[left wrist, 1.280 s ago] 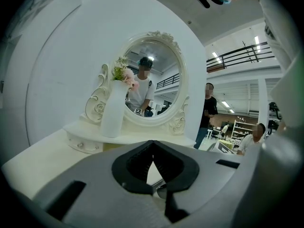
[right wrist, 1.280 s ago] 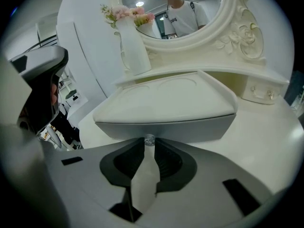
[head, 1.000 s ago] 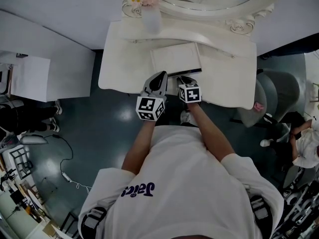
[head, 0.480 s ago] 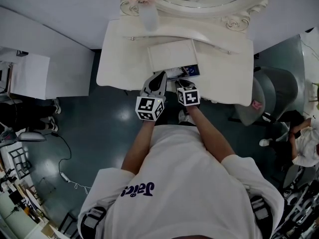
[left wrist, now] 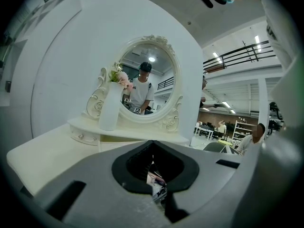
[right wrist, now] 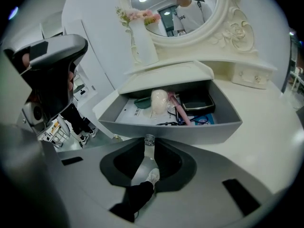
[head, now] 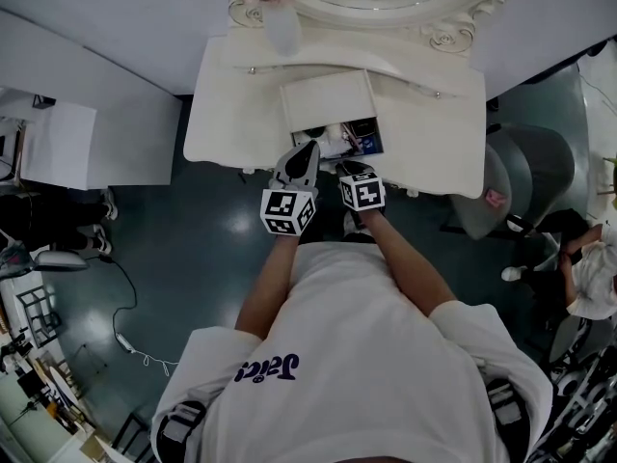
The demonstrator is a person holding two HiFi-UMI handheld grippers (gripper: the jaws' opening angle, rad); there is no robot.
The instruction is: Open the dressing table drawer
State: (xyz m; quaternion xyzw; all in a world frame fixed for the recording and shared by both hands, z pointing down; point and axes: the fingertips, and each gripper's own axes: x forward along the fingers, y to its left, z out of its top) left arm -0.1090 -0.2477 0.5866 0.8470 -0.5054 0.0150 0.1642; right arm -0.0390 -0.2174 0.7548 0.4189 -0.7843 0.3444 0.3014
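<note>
Right gripper view: right claw (right wrist: 149, 145) pinches the drawer knob (right wrist: 149, 139); drawer (right wrist: 190, 129) open at centre, vase (right wrist: 144, 44) and mirror (right wrist: 199, 4) above. Left claw (left wrist: 152, 147) is closed and empty.

Cream-white dressing table (head: 231, 123) with an ivory mirror frame (right wrist: 237, 27) patterned in carved scrolls and a rose, against a glossy dark teal floor (head: 193, 249); drawer (right wrist: 223, 122) grey on its walls, its drawer knob (right wrist: 149, 139) clear and glassy, its contents a pale cream ball (right wrist: 159, 100), a pink stick (right wrist: 176, 109), a black case (right wrist: 198, 102), a bright blue item (right wrist: 203, 119) and white paper (right wrist: 130, 114) with dark print. White vase (right wrist: 144, 46), pink and white flowers (right wrist: 142, 15). Left gripper (head: 309, 149) and right gripper (head: 349, 167) grey with black jaw linings, each cube chequered in black-and-white square markers. White T-shirt (head: 366, 355) with dark navy lettering; grey chair (head: 530, 172)
</note>
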